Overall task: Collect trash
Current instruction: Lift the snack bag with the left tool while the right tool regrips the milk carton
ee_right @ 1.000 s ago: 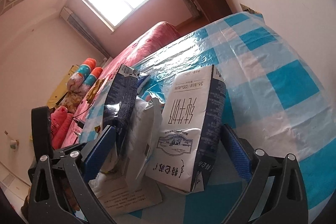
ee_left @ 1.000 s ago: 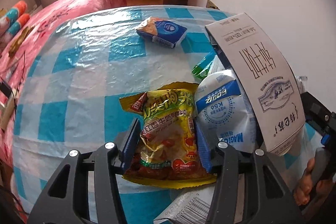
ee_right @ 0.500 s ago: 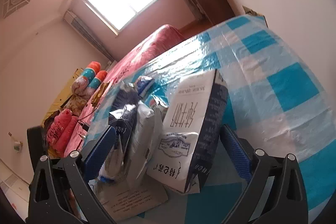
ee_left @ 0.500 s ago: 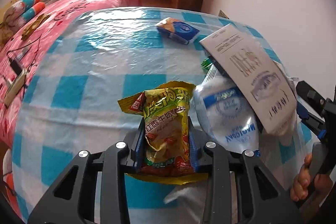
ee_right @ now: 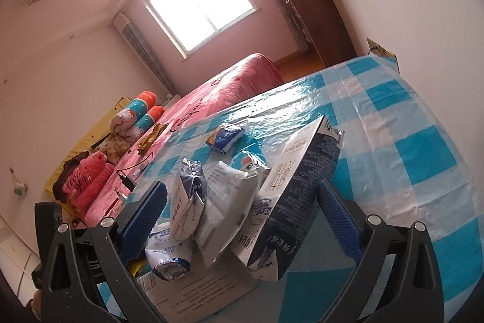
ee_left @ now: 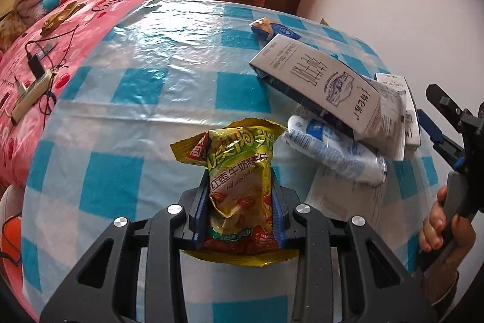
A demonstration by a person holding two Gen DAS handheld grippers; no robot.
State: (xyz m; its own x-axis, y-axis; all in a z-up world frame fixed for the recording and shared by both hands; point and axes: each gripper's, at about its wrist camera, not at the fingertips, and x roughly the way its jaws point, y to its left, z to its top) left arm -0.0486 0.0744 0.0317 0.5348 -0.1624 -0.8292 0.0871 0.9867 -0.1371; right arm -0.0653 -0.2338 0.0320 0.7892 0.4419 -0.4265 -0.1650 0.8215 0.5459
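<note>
- Trash lies scattered on a table (ee_left: 127, 99) under a glossy, wrinkled plastic cloth of blue and white checks.
- One yellow-green snack bag (ee_left: 239, 186), crinkly foil with a serrated top edge, is pinched between the blue ribbed pads of the left gripper (ee_left: 239, 214); both pads press into its sides, so the tool is clamped on it. Large Chinese characters run across the bag, with a red brand patch at its upper left corner; I cannot read the small print.
- One tall white and dark-blue milk carton (ee_right: 290, 202), flat-sided card, leans tilted between the right gripper's (ee_right: 242, 211) pads. It bears upside-down Chinese writing and a round line-drawn emblem.
- Beside the carton, within the same span, stand one crumpled silver-blue pouch (ee_right: 187, 196) with a torn top and one soft white plastic pouch (ee_right: 224, 196) with a blue logo.
- The right gripper's pads stand wide, with a gap at the left pad; whether the right pad touches the carton I cannot tell.
- One small blue and orange packet (ee_left: 273, 29) lies alone, well apart, toward the far edge of the table.
- One flat printed paper sheet (ee_right: 196, 292) with fine text and a barcode lies under the heap.
- A person's hand (ee_left: 444, 229) grips the right tool's handle.
- One pink bed (ee_left: 99, 8) stands just beside the table.
</note>
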